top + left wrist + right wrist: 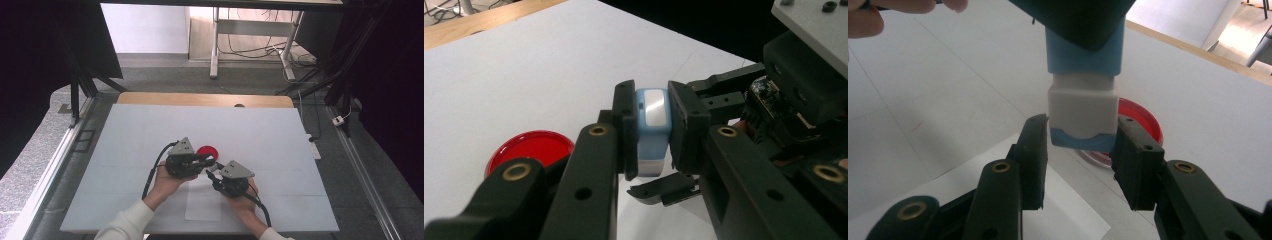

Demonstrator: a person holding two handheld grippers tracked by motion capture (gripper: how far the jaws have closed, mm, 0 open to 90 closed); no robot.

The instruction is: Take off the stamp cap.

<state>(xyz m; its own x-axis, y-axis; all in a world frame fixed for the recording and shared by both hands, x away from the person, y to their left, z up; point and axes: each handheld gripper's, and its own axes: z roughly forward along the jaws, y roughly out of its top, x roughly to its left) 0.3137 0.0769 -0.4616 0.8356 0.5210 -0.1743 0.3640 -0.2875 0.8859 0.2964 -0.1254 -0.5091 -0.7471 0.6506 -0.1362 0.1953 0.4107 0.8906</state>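
My left claw (651, 135) pinches the blue stick (653, 122) by its body, lifted above the white table (125, 140). Red dish (207, 151) lies just behind. My right claw (1080, 150) pinches the stick's white cap (1083, 112), pads pressed on both sides. White sheet (202, 202) lies beneath, near the table's front edge.

both hands low, left tool (651, 132) clamped tight, right tool (1080, 150) narrowly parted.

A white board (150, 130) covers a wooden table (150, 98). The floor (165, 75) behind is grey carpet. Black curtains (45, 45) hang at both sides. Far back stands a white desk frame (216, 45) with cables (250, 50) under it.
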